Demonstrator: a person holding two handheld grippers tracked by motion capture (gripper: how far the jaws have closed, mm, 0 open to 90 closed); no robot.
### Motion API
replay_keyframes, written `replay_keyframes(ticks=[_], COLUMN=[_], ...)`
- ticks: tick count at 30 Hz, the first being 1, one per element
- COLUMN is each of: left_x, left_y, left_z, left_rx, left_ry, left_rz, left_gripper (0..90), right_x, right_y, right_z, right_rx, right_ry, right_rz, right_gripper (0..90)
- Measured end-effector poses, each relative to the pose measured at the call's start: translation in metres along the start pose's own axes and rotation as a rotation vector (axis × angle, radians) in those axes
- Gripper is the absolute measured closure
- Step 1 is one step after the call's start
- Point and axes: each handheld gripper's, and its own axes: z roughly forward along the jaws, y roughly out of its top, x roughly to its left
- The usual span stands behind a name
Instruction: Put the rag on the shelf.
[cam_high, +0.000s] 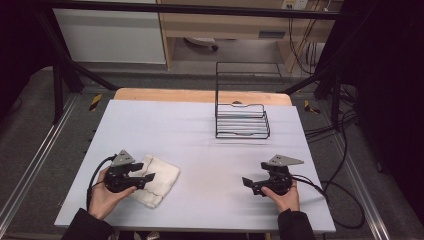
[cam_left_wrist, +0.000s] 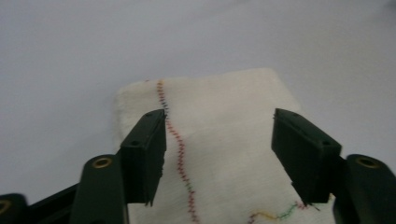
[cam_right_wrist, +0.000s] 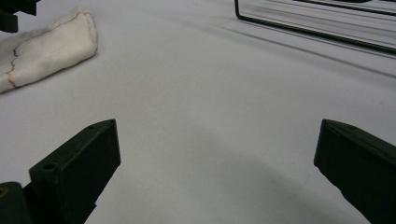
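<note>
I have the left gripper (cam_left_wrist: 219, 154) over the folded cloth (cam_high: 157, 180) at the counter's (cam_high: 200, 150) near left, jaws open astride it, not yet gripping. My right gripper (cam_right_wrist: 217, 172) rests wide open over bare counter. I judge a grasp is next: lower, close, perhaps carry toward the wire rack (cam_high: 242, 122).

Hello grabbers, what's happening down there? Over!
Left gripper open, jaws either side of the folded white cloth. Right gripper open over bare table. Black wire rack stands far off, not in the way.
</note>
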Motion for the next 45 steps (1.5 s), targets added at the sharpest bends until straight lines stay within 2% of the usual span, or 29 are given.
replay_keyframes(ticks=[6,9,12,13,14,19,21,25,26,27,28,30,32,34,35,45], left_x=[0.017,0.026,0.029,0.030,0.032,0.036,0.038,0.040,0.041,0.041,0.041,0.041,0.041,0.041,0.041,0.040], left_y=[-0.010,-0.015,-0.018,-0.019,-0.020,-0.020,-0.021,-0.022,-0.022,-0.023,-0.023,-0.023,-0.023,-0.023,-0.023,-0.022], left_z=[-0.012,-0.016,-0.017,-0.017,-0.018,-0.020,-0.021,-0.020,-0.020,-0.019,-0.019,-0.019,-0.019,-0.018,-0.018,-0.020], left_rx=[-0.002,-0.001,-0.001,0.000,0.001,-0.010,-0.009,0.003,0.004,0.006,0.006,0.005,0.007,0.006,0.007,-0.005], left_ry=[0.032,0.050,0.053,0.050,0.050,0.046,0.050,0.059,0.055,0.053,0.052,0.053,0.052,0.055,0.056,0.057], left_rz=[-0.018,-0.032,-0.031,-0.032,-0.027,-0.036,-0.042,-0.054,-0.060,-0.058,-0.057,-0.062,-0.062,-0.059,-0.057,-0.053], left_gripper=[27.4,27.1,25.3,25.3,23.1,13.9,13.0,9.4,9.4,9.4,9.4,9.4,9.4,9.4,9.4,9.5], right_x=[0.014,0.029,0.044,0.044,0.053,0.075,0.080,0.101,0.101,0.108,0.108,0.116,0.121,0.123,0.127,0.132], right_y=[0.010,0.020,0.027,0.027,0.031,0.044,0.046,0.056,0.056,0.057,0.057,0.058,0.059,0.059,0.061,0.062], right_z=[0.012,0.026,0.039,0.039,0.049,0.077,0.083,0.113,0.113,0.124,0.124,0.139,0.146,0.150,0.155,0.170], right_rx=[0.015,0.017,0.032,0.032,0.041,0.055,0.059,0.070,0.070,0.085,0.085,0.089,0.091,0.097,0.101,0.130], right_ry=[0.002,0.002,0.014,0.014,0.023,0.058,0.062,0.076,0.076,0.075,0.075,0.082,0.086,0.091,0.085,0.102], right_rz=[0.001,-0.001,-0.015,-0.015,-0.025,-0.041,-0.044,-0.062,-0.062,-0.060,-0.060,-0.054,-0.053,-0.048,-0.041,0.024], right_gripper=[0.7,2.5,3.4,3.4,4.5,11.7,13.2,22.2,22.2,25.9,25.9,33.3,36.9,39.4,44.6,58.3])
